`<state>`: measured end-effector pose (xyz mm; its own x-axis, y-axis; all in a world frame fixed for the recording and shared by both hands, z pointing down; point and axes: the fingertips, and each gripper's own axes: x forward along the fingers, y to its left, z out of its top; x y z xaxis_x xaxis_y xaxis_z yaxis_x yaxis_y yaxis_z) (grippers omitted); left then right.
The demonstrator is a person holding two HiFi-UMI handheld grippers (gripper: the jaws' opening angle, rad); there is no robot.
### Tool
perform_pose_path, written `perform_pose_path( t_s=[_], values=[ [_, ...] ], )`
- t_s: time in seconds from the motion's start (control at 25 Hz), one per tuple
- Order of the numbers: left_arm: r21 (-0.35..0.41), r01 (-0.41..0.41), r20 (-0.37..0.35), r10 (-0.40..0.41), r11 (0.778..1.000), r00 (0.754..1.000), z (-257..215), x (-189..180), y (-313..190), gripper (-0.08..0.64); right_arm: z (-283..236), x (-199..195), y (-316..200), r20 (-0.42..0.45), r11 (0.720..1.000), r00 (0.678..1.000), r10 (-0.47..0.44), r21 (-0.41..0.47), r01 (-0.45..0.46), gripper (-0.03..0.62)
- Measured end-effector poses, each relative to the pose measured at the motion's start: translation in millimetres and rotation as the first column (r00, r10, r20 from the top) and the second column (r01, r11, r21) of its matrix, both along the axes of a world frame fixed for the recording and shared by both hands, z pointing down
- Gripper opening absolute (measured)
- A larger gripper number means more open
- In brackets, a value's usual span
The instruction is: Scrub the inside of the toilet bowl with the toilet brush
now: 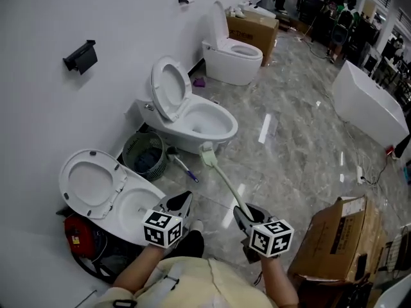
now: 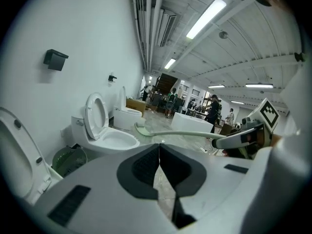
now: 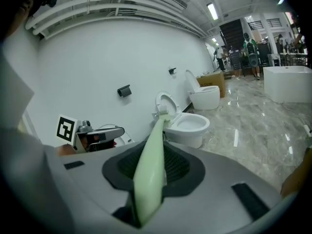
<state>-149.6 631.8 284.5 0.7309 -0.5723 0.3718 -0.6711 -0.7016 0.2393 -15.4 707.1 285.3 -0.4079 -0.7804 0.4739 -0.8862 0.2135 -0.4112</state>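
**Stage of the task.** Three toilets stand along the white wall on the left, all with lids raised. The pale green toilet brush (image 1: pixel 226 183) is in hand, but its bristle head (image 1: pixel 207 154) is outside any bowl. In the head view the head sits just beside the front rim of the middle toilet (image 1: pixel 207 122), on its near side and over the marble floor (image 1: pixel 289 146). As far as the pictures show, the pickup is done, while scrubbing inside the bowl is judged not yet begun. The head has yet to go over the rim and down inside. No water or foam can be made out in the bowl.

**Brush and tools.** The right tool (image 1: pixel 243 213) is clamped on the near end of the brush handle. In the right gripper view the handle runs out between the two dark pads and away toward the middle toilet. The brush therefore reaches far and left from this tool, and its head is well apart from the jaws. The left tool (image 2: pixel 159 155) has its jaws pressed together with nothing between them. It hangs just left of the right tool, over the bowl edge of the near toilet (image 1: pixel 96 185).

**Surroundings.** A green wastebasket (image 1: pixel 144 154) stands between the near and middle toilets. A second brush with a purple handle (image 1: pixel 184 166) lies on the floor just right of it.
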Motion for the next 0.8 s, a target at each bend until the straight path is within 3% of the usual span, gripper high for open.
perform_pose_path(
  t_s=[0.2, 0.8],
  values=[
    [0.017, -0.017, -0.001, 0.017, 1.000, 1.000, 4.2, 15.2, -55.1, 0.014, 3.9, 12.9, -58.9, -0.045, 1.000, 0.999, -0.002, -0.024, 0.001, 0.106],
    [-0.038, 0.053, 0.061, -0.051, 0.998, 0.997, 40.6, -13.7, -193.8, 0.014, 28.7, 1.8, -235.0, -0.075, 0.989, 0.991, -0.111, -0.102, 0.103, 0.106]
  ],
)
